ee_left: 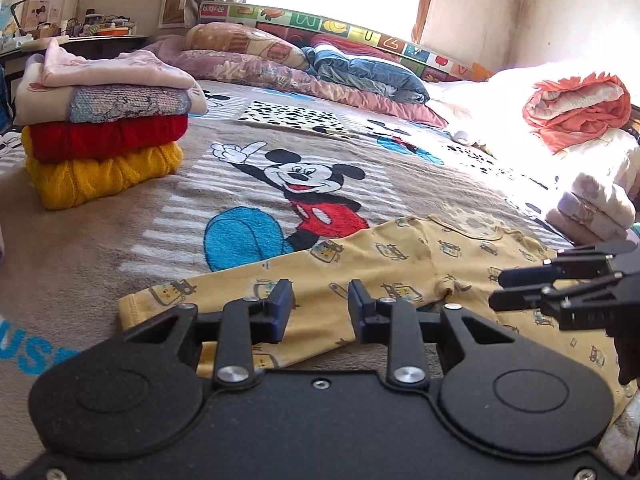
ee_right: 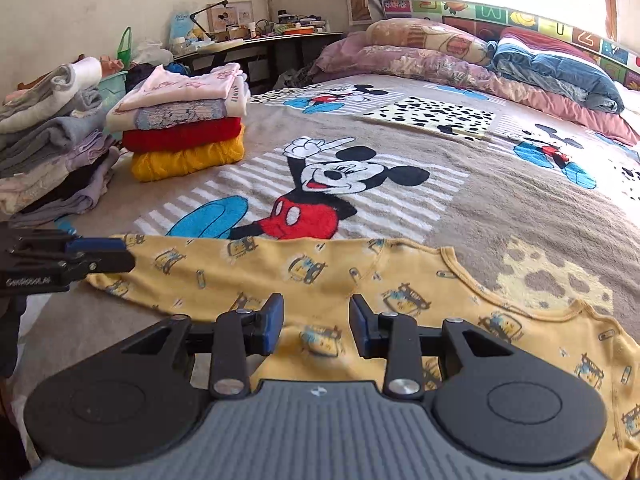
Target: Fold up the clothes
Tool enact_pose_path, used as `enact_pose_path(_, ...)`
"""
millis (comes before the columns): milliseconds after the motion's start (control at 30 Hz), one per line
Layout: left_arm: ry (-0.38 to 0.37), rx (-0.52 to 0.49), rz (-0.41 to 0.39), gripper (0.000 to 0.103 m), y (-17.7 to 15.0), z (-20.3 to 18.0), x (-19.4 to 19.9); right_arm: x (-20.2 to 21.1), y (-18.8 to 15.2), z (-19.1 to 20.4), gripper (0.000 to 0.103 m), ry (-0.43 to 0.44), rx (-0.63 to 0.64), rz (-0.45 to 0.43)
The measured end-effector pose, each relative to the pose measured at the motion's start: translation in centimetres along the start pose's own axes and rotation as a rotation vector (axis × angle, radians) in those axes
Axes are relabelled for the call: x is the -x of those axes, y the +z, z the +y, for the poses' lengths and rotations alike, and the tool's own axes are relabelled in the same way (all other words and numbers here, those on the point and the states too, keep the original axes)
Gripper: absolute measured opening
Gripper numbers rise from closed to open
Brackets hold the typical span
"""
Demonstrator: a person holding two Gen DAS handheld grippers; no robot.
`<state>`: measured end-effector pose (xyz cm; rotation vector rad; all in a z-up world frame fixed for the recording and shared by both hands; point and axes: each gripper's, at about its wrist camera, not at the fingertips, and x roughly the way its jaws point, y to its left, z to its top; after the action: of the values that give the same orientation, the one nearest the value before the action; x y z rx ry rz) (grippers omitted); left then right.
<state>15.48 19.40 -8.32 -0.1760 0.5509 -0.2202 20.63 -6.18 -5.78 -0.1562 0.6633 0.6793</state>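
A yellow printed baby shirt [ee_right: 360,280] lies flat on the blanket, just below the big Mickey Mouse figure [ee_right: 320,196], its long axis running side to side, neckline toward Mickey. Over it, the left gripper [ee_left: 320,308] and right gripper [ee_right: 316,320] hover with jaws apart, holding nothing. Beyond Mickey's raised hand stands a stack of folded clothes [ee_right: 184,124].

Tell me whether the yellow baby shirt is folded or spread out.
Spread out. The yellow baby shirt lies flat on the Mickey blanket, one sleeve stretched sideways, neckline showing, no fold made.
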Motion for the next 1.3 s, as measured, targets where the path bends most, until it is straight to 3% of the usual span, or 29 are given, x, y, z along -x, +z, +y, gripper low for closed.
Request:
enact_pose_path(167,-0.094,-0.04,0.015,0.028,-0.6,-3.2,-0.6,5.9,-6.4,3.1,0.037,-0.043,0.092,0.016)
enact_pose_path(400,-0.206,-0.201,0.048,0.028,-3.1,-10.8,-0.4,14.8,-13.5,-2.6,0.037,-0.208,-0.259,-0.128)
enact_pose_path(533,-0.172,-0.265,0.102,0.028,-5.5,-13.4,-0.7,17.0,-16.6,-6.1,0.039,-0.296,-0.378,-0.204)
enact_pose_path(633,-0.141,-0.267,0.123,0.028,-6.9,-14.3,-0.3,17.0,-18.1,-6.5,0.039,-0.296,-0.359,-0.224)
enact_pose_path(733,-0.093,-0.288,0.146,0.027,-8.7,-15.4,0.6,16.1,-20.0,-6.1,0.037,-0.308,-0.325,-0.139)
enact_pose_path(800,-0.066,-0.289,0.157,0.028,-9.6,-16.1,1.3,16.3,-21.4,-5.9,0.035,-0.309,-0.324,-0.137)
enact_pose_path(967,-0.013,-0.288,0.064,0.028,-10.8,-18.2,3.5,17.9,-21.6,-4.4,0.035,-0.309,-0.274,-0.102)
enact_pose_path(1100,-0.005,-0.264,0.02,0.028,-11.5,-19.8,3.7,19.4,-22.0,-4.5,0.034,-0.283,-0.317,-0.171)
enact_pose_path(1200,0.013,-0.256,0.034,0.038,-12.3,-21.1,2.8,20.4,-21.8,-4.9,0.036,-0.296,-0.343,-0.257)
enact_pose_path(1233,0.021,-0.262,0.074,0.046,-12.8,-21.3,2.1,20.2,-21.8,-5.3,0.036,-0.293,-0.363,-0.265)
enact_pose_path(1300,0.045,-0.3,0.066,0.047,-13.3,-22.0,2.1,19.2,-22.1,-6.4,0.036,-0.285,-0.409,-0.231)
